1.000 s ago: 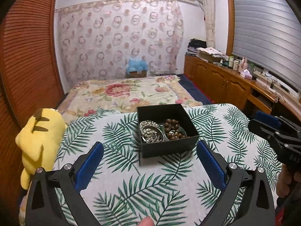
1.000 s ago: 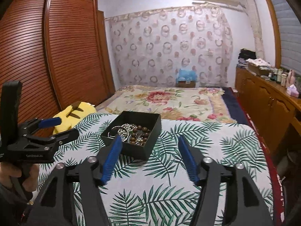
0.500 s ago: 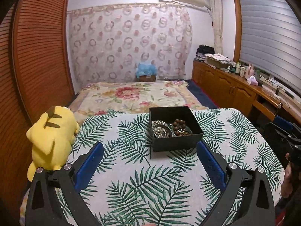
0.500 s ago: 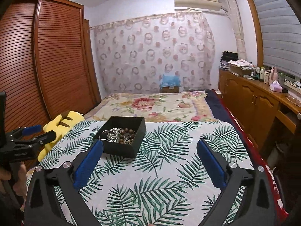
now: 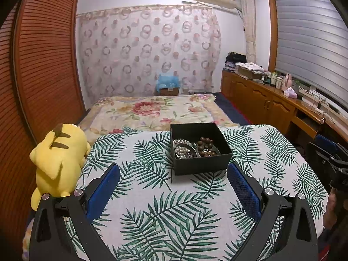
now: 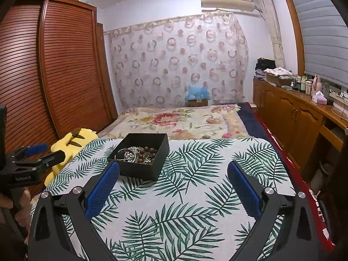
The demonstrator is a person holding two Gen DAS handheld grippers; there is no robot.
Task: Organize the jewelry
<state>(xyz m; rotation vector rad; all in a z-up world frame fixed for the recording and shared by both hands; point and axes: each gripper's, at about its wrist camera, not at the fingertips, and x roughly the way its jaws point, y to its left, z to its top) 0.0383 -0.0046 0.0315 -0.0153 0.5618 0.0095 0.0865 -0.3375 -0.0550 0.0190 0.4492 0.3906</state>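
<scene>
So the black box (image 5: 201, 150) sits toward the far edge of the table (image 5: 152, 195), a bit above the middle of the left wrist view, and in the right wrist view it lands left of center (image 6: 141, 158), turned so one corner points at the camera. It's open on top, and inside you can see a pearl strand (image 5: 183, 150) on the left half and brown wooden beads (image 5: 205, 144) on the right half; there's some silvery bangle-looking stuff in there too, but it's too tangled to sort out. The left gripper (image 5: 174, 187) has its jaws spread wide with nothing between them, just bare leaf-print cloth, and the box sits beyond the fingertips, not touching. Same deal with the right gripper (image 6: 173, 184): jaws wide apart, empty, and its left blue pad (image 6: 102, 187) is just beside the box's near wall. Lots of open tablecloth in the lower half and right side of both views, so plenty of room there. The left edge is tighter, with a yellow plush toy (image 5: 58, 163) sitting right against it at the middle left. The far edge of the table butts up near the bed (image 5: 152, 111) with the floral blanket. At the right edge of the left wrist view you can catch the other gripper hanging just off the table's side.
</scene>
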